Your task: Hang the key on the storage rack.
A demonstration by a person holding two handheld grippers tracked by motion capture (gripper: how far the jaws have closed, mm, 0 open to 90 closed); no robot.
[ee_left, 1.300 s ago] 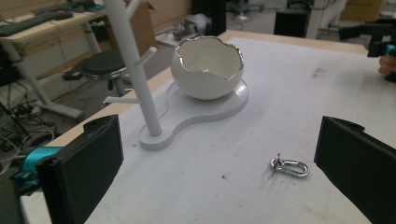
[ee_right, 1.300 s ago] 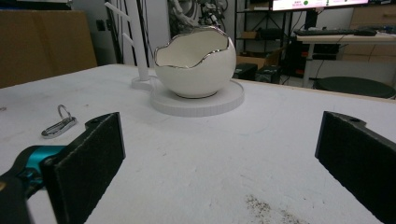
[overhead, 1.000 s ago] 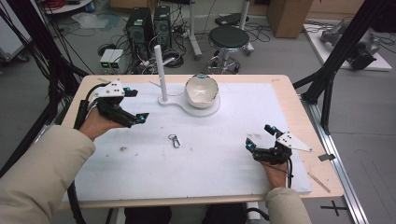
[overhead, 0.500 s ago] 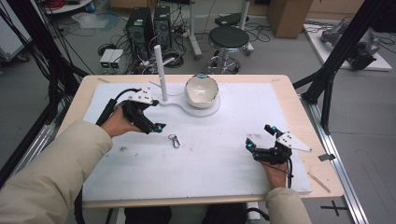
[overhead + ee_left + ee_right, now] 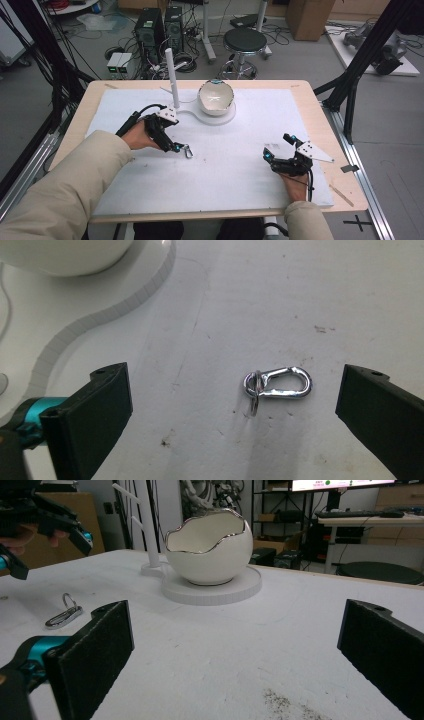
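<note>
A small silver snap clip with a key ring lies flat on the white mat. In the left gripper view the clip sits on the mat between the wide-apart jaws, closer to the right one. My left gripper is open, its tips just left of the clip and low over the mat. My right gripper is open and holds nothing, resting at the mat's right side. The right gripper view shows the clip at the left and the left gripper above it.
A white egg-shaped bowl with a silver rim stands on a white base at the back middle, beside an upright white post. Bowl and post face the right gripper. Black frame legs stand beside the table's right edge.
My left gripper has moved right and toward the near edge, from the mat's back left down to the clip. The right gripper has stayed put.
</note>
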